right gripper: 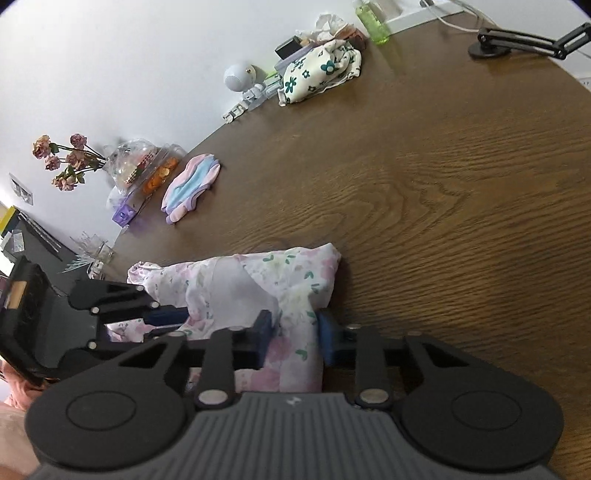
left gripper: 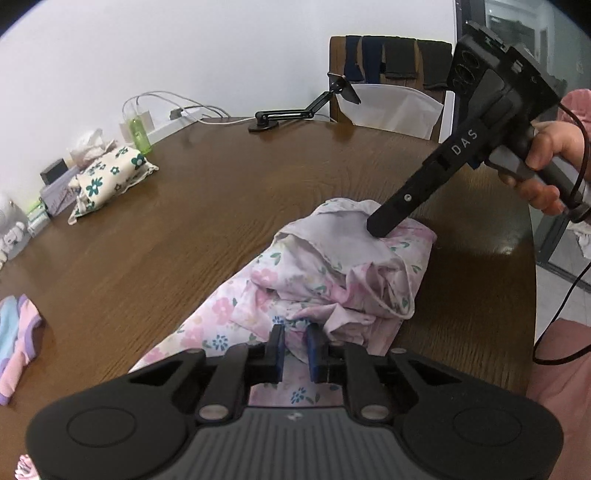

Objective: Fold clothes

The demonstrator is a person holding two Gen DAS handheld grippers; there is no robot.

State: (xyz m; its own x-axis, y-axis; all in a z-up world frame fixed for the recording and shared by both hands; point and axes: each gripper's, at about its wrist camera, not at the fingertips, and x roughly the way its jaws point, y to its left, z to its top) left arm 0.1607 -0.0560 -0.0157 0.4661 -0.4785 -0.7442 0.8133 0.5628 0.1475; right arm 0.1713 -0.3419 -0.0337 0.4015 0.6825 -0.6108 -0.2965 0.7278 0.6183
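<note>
Two grippers on one floral garment (left gripper: 317,288), which lies bunched on the brown wooden table (left gripper: 207,206) near its front edge. Left gripper (left gripper: 295,345): jaws pinched on a fold at the garment's near end. Right gripper (right gripper: 293,338): jaws clamped on a fold at the other end, fabric filling the gap; a hand (left gripper: 546,173) holds its handle. Folded pastel garment (right gripper: 192,186) and green-flowered cloth (right gripper: 317,74) sit well apart by the wall. Green bottle (right gripper: 373,20) behind them.
</note>
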